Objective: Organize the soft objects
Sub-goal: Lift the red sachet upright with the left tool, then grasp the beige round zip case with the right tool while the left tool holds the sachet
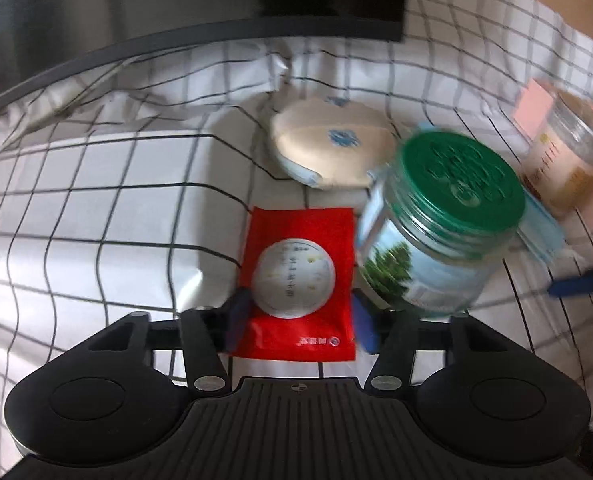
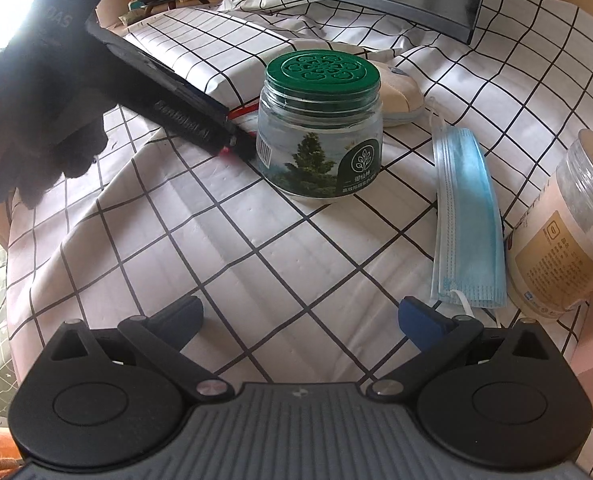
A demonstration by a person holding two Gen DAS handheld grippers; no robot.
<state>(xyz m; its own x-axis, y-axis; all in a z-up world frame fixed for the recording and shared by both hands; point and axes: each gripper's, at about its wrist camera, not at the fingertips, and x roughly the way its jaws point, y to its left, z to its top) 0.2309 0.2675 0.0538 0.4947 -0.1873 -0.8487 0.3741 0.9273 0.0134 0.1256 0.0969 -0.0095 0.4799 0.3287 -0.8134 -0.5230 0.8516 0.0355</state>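
Checked cloth [image 1: 96, 208] is spread over the surface. At lower centre the red packet [image 1: 300, 280] is straddled by the left gripper [image 1: 300, 316], jaws apart; the right gripper [image 2: 300, 320] is held spread wide, empty.

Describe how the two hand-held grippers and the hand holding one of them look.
Each hand-held gripper, left and right, has a black ribbed body, two round black discs, silver pivot pins, black linkage arms and blue fingertips. The hand wears a black knit glove.
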